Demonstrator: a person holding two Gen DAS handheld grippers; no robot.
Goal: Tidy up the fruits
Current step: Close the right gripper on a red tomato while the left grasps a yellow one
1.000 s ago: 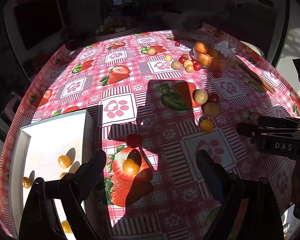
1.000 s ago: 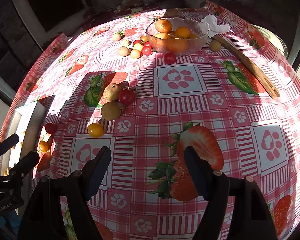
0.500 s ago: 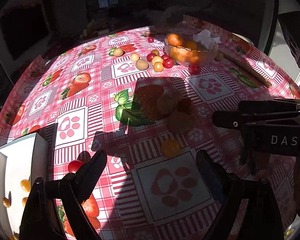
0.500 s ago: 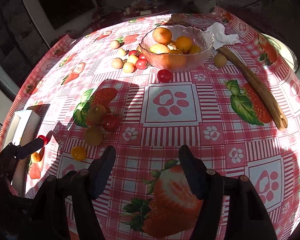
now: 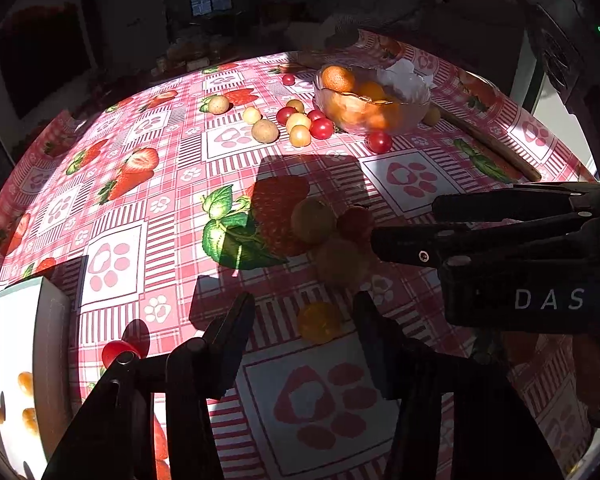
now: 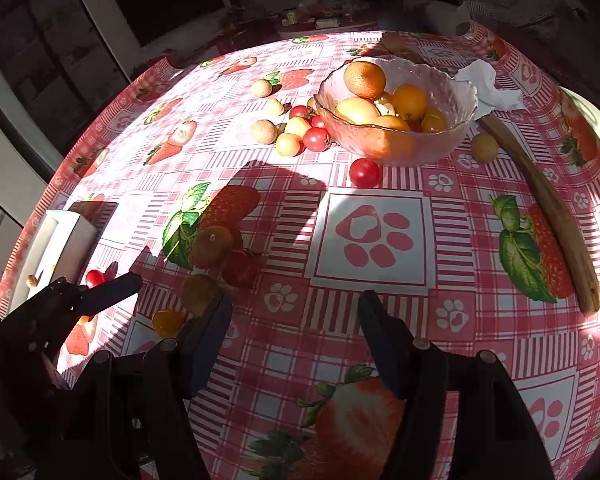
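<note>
glass bowl (image 6: 396,120) near far edge of table (image 6: 380,320): oranges and yellow fruit inside. white tray (image 5: 16,380) at left edge: a few small yellow fruits. left gripper (image 5: 304,320) closing, yellow tomato (image 5: 319,322) between jaws, pads not yet touching. right gripper (image 6: 294,312) open, nothing between its jaws
</note>
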